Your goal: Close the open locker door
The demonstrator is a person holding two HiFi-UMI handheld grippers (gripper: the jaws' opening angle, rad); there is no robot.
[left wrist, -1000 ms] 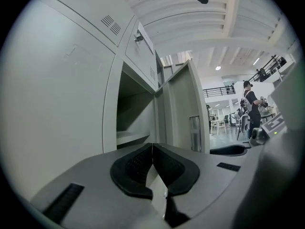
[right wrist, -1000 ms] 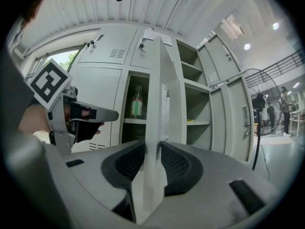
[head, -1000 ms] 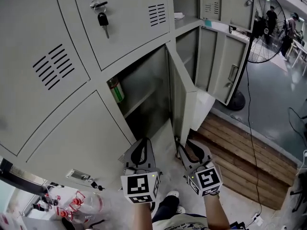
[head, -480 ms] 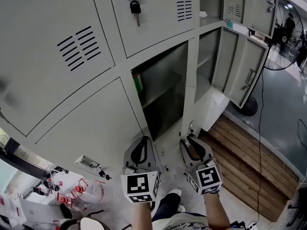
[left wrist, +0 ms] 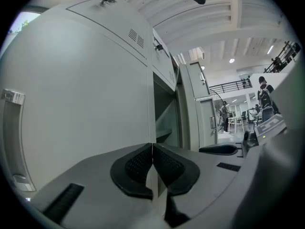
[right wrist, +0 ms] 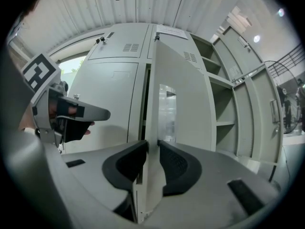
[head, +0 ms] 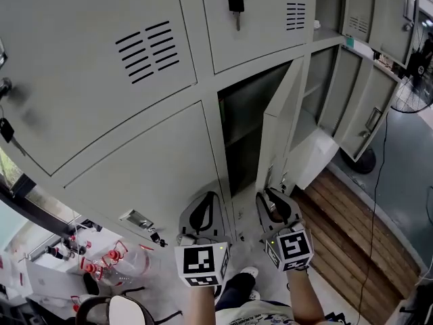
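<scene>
Quick count first: two grippers, one door being worked, two more doors point(head: 365, 117) hanging open out at 2 o'clock, two keys I'm sure of, one point(head: 235, 9) at 12 and one point(head: 7, 130) at 9, plus one fan point(head: 414, 90) at 3 o'clock.

The door point(head: 276, 144) sits just right of centre in the head view, in the lower row of the lockers point(head: 101, 66). It's plain grey metal, tall and narrow, swung partway out so you mostly see its thin edge. The locker behind it is dark inside, with a shelf showing. From the right gripper view it has a small set of vent slots up near the top and a pale shiny patch halfway down.

The right gripper point(head: 272, 196) is at 5 o'clock, down at the door's bottom end. Its jaws are closing with the door's edge between them, and the pads look to be touching it on both sides.

The left gripper point(head: 203, 202) is at 6 o'clock, just beside the right one. Its jaws are pressed together with nothing in them, pointed at the closed locker front.
</scene>
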